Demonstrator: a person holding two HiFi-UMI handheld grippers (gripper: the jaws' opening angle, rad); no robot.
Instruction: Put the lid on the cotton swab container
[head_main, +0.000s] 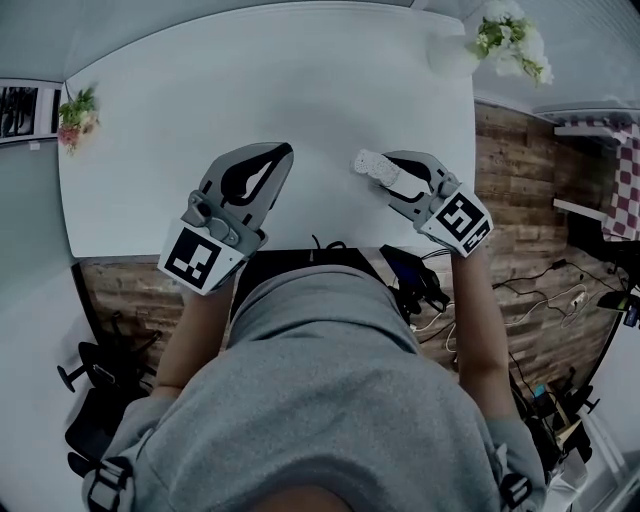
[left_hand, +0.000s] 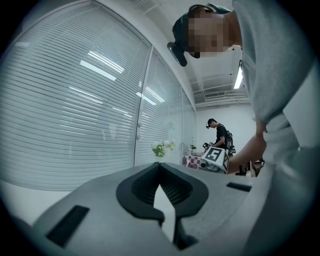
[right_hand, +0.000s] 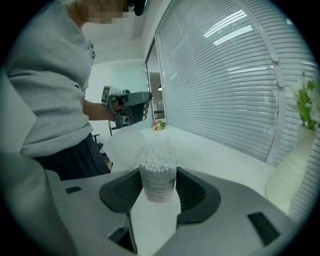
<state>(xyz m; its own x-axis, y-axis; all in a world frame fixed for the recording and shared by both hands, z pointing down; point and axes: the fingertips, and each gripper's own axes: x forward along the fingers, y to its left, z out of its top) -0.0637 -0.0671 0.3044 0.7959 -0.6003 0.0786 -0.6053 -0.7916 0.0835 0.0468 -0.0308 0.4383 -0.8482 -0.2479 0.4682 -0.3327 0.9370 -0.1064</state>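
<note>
Right claw has the open swab container, left claw idle, no lid in view.

Near edge of the tabletop (head_main: 250, 80): my left claw (head_main: 283, 152) is pressed together on nothing and points level, probably free to fetch the lid. To its right, my right claw (head_main: 392, 172) pinches the cotton swab container (right_hand: 158, 176) by its sides, spread wide to fit it. Swab heads bare on top; I judge it's held off the tabletop so the mouth is reachable. Lid: can't find it in any view. Far side: white vase (head_main: 452, 52) at right, small flowers (head_main: 76, 112) at left.
</note>
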